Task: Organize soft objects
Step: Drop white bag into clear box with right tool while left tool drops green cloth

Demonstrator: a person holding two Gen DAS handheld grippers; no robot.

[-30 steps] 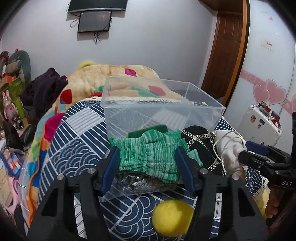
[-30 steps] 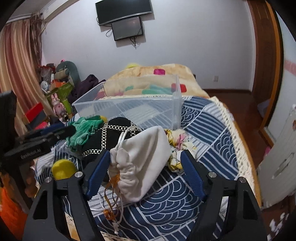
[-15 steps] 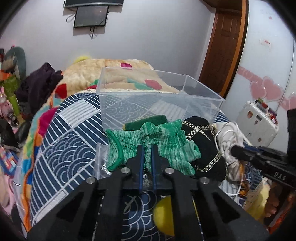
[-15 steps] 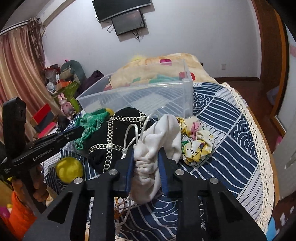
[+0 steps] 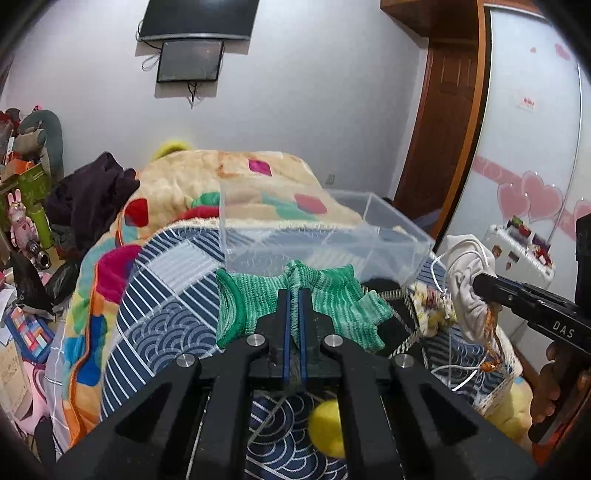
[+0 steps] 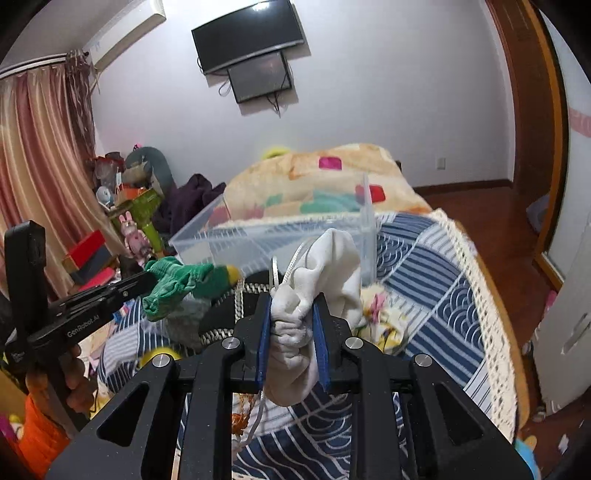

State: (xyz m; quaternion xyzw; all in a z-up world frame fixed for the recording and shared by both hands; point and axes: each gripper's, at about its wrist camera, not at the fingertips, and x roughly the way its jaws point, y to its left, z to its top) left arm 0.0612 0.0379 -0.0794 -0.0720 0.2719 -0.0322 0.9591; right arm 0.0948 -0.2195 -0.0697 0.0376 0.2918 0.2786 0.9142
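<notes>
Patterned bedspread (image 5: 162, 317), wall-mounted television (image 6: 248, 34)

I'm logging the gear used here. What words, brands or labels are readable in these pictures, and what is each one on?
"DAS" on the body of the right gripper, seen from the left wrist camera.
"GenRobot.AI" on the body of the left gripper, seen from the right wrist camera.
The red sticker on the white wardrobe door is too small to read.
</notes>
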